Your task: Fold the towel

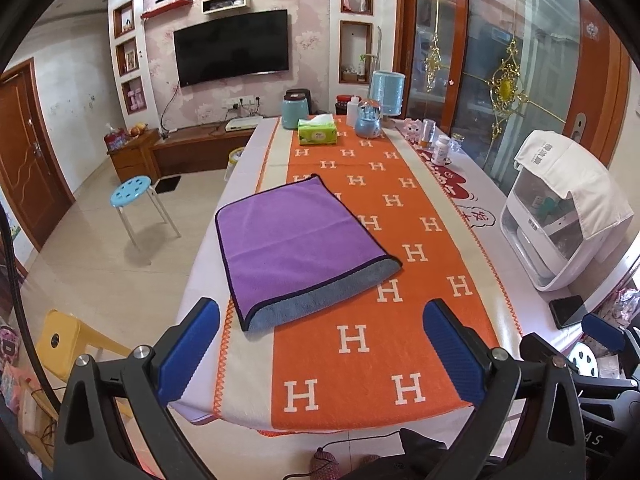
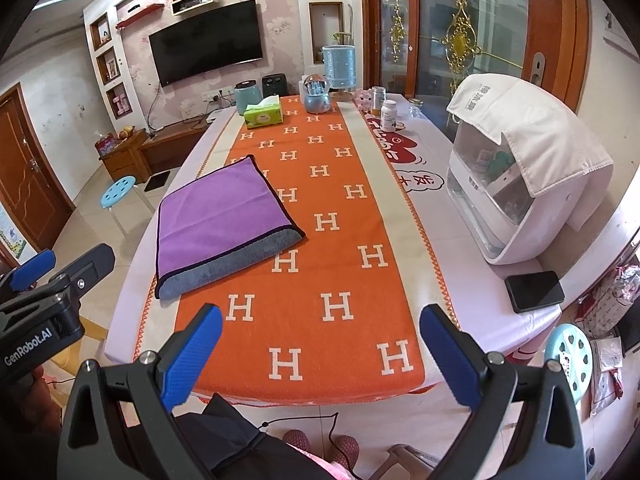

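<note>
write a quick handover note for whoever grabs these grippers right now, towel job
Left gripper: open, empty, held short of the table's near edge.
Right gripper: open, empty, same height.
Towel: lies flat on the orange runner, left of centre, purple layer over the grey side, a grey strip showing at the near edge. Looks folded once.
Left: possibly another fold, starting from the near edge.

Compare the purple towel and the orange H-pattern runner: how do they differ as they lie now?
The purple towel is plain; the orange runner carries white H letters. The towel is folded over, its grey underside showing at the near edge; the runner lies in a single flat layer. The towel is smaller and askew on the runner. Both lie flat on the table.
</note>
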A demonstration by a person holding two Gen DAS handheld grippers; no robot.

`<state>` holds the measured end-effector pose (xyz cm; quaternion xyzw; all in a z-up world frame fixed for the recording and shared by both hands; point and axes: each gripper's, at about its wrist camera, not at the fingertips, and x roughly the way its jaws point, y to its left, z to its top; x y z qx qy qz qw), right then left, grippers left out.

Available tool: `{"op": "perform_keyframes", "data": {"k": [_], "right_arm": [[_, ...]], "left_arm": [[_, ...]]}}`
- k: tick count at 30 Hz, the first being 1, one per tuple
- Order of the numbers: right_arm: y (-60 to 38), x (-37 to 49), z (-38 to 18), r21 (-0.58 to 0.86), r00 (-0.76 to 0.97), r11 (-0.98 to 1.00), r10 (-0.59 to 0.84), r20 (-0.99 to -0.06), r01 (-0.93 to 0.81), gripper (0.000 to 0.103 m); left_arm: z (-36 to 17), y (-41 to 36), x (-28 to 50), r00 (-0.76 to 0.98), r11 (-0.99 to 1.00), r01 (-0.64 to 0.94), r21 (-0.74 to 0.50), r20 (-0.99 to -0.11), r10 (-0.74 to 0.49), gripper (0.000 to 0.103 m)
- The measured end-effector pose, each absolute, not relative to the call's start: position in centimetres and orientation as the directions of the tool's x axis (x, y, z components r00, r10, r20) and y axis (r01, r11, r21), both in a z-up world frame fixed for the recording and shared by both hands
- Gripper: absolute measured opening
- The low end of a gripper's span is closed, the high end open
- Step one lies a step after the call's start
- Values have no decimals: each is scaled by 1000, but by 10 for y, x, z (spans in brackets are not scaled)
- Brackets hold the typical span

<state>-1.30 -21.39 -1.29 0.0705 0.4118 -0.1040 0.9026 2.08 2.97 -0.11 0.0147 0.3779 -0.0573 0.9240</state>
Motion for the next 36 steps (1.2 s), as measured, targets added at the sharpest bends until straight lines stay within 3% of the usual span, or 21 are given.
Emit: {"op": "perform_keyframes", "data": {"k": [17,31,36], "right_arm": [[-192,-11,-25,51,599,967,-114,-792,250,99],[-189,53,-42,4,607,999,-21,-795,39,99],[-198,89,-50,-22,599,998,19,-800,-62,94]], "left_arm": [[-38,67,28,607,988,120,-93,-781,-147,102],[-81,84,76,527,992,20,-123,-842,-115,102],[-97,83,100,522,992,18,-123,-845,-115,102]]}}
